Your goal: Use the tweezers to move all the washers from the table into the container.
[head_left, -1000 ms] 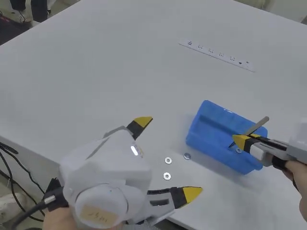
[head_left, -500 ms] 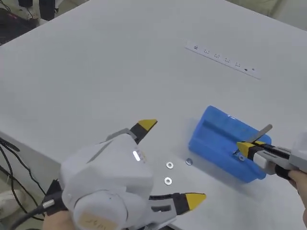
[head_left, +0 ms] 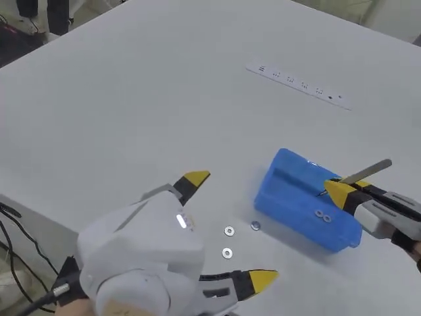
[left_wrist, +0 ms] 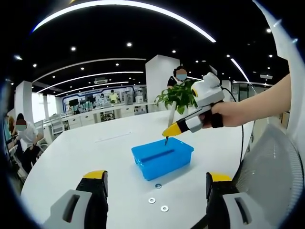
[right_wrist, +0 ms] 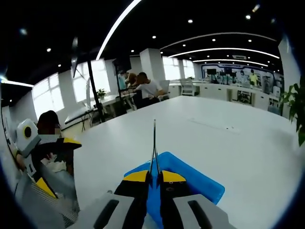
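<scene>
Right gripper (head_left: 342, 191): fingers (right_wrist: 137, 177) pressed together, clamped on the tweezers (head_left: 366, 172). Presumably the gripper's squeeze is what works the tweezer tips. The tips point down over the blue container (head_left: 284, 181) and the handle end sticks up and back, so this reads as a drop-off pose. Tips are too small to tell whether they carry anything. Two washers (head_left: 322, 216) lie on the container floor toward its right end, near the tips.

Left gripper (head_left: 230, 228): fingers wide apart, holding nothing, held near the front edge of the tabletop (head_left: 131, 99). Looks parked: it's out of the tweezers' path and close enough to steady the container if it slides.

Three loose washers (head_left: 227, 253) sit on the tabletop in a loose cluster just left of the container, between it and the left gripper. None are touching.

My read: task is partway done, three to go. They're thin flat rings on a smooth top, so I'd expect them to skate. The tweezers will likely need a shallow angle to catch an edge. Power strip (head_left: 299, 84) is well apart, not a factor.
</scene>
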The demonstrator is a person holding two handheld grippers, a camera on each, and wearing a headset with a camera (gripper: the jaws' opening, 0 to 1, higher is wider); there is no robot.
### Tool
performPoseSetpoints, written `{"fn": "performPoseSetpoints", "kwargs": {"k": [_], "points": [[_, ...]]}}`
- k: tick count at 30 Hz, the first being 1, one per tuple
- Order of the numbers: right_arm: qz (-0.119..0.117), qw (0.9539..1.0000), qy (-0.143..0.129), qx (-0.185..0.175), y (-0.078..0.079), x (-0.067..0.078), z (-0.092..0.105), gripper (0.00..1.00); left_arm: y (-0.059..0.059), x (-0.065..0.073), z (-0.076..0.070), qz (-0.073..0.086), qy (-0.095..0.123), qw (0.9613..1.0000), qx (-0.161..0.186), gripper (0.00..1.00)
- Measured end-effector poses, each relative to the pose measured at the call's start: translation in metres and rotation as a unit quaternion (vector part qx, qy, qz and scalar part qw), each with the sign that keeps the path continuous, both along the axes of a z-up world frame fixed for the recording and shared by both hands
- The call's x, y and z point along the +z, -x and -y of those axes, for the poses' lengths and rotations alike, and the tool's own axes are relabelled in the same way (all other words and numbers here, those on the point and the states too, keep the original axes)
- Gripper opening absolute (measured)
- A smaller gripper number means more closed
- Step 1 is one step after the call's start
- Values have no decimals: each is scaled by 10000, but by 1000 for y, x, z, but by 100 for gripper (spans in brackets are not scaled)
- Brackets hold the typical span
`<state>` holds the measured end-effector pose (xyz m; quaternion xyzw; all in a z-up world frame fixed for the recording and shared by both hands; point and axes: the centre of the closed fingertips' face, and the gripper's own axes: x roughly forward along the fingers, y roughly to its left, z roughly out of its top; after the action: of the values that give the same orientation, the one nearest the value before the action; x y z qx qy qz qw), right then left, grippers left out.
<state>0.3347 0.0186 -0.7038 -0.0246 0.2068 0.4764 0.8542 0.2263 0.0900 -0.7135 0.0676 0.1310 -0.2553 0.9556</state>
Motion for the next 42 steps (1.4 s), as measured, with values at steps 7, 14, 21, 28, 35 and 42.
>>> {"fn": "performPoseSetpoints", "kwargs": {"k": [7,14,21,28,35,42], "points": [[-234,9967,-145,758,38,-2,-33,5,0,-1,-1,-10,-34,10000,11,86],[-544,9926,74,1082,50,-33,-53,5,1,-1,-1,-17,-47,10000,16,85],[-686,9908,425,1086,47,-65,-58,5,1,0,-1,-9,-43,10000,36,85],[-398,9867,939,1267,45,-79,-58,5,1,0,-1,-12,-64,10000,51,84],[-359,9860,1035,1259,44,-85,-56,5,1,7,1,75,172,9998,52,85],[-360,9852,1080,1284,45,-90,-57,5,2,6,2,57,100,9999,26,85]]}}
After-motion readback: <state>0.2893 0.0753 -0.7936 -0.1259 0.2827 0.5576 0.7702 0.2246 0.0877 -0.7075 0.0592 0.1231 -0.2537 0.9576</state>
